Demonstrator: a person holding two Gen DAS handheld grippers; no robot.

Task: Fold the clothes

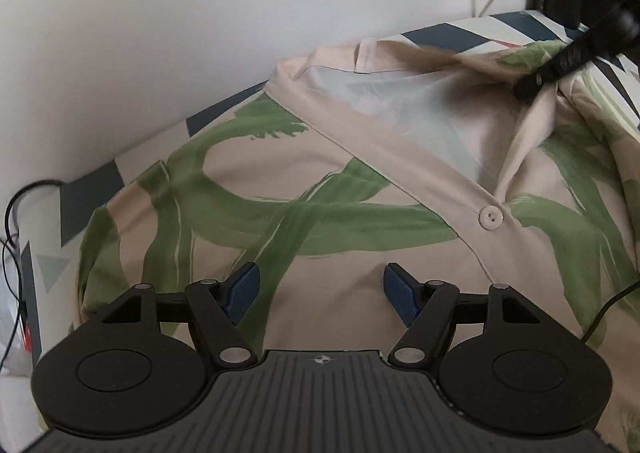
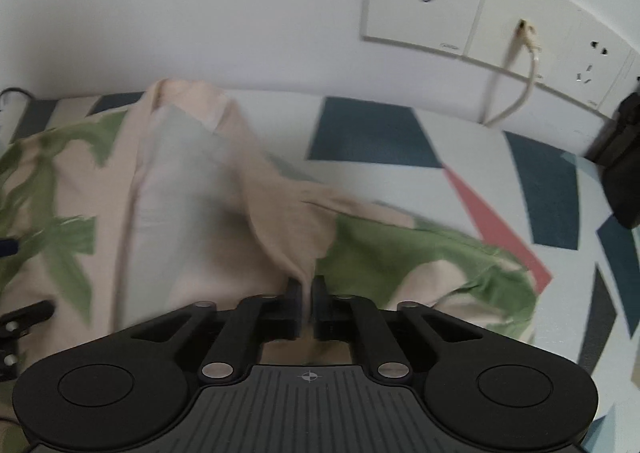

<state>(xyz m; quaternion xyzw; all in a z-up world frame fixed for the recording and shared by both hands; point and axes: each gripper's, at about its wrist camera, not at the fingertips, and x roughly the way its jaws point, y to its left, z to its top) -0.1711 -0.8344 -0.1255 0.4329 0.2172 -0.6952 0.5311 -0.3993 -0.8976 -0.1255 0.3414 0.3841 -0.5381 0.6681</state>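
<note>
shirt (image 1: 320, 189) of thin beige cloth, brushed with broad green strokes, lies spread on a bed beside a white wall, its front uppermost and its v-neck placket running slantwise to a single pale button (image 1: 491, 217). nearest the left camera, the left gripper (image 1: 321, 291) hovers over the lower front with its jaws spread and nothing between the blue ribbed pads (image 1: 243, 293); smooth cloth lies open ahead of it on every side. in the right view the right gripper (image 2: 306, 295) has its jaws pressed together, pinching a fold of the plain beige neck edge, and from there the cloth rises in a soft tented ridge; that picture is blurred. the left view shows the same pinch from afar, at the far right of the neckline. beyond the collar, the bedsheet (image 2: 372, 133) shows flat blocks of navy, grey and coral on white, bare on the right side up to the wall. on the wall sit cream socket plates (image 2: 424, 9) with a pale cable (image 2: 528, 69) hanging to the bed. dark wires (image 1: 12, 213) trail off the bed's left edge.
</note>
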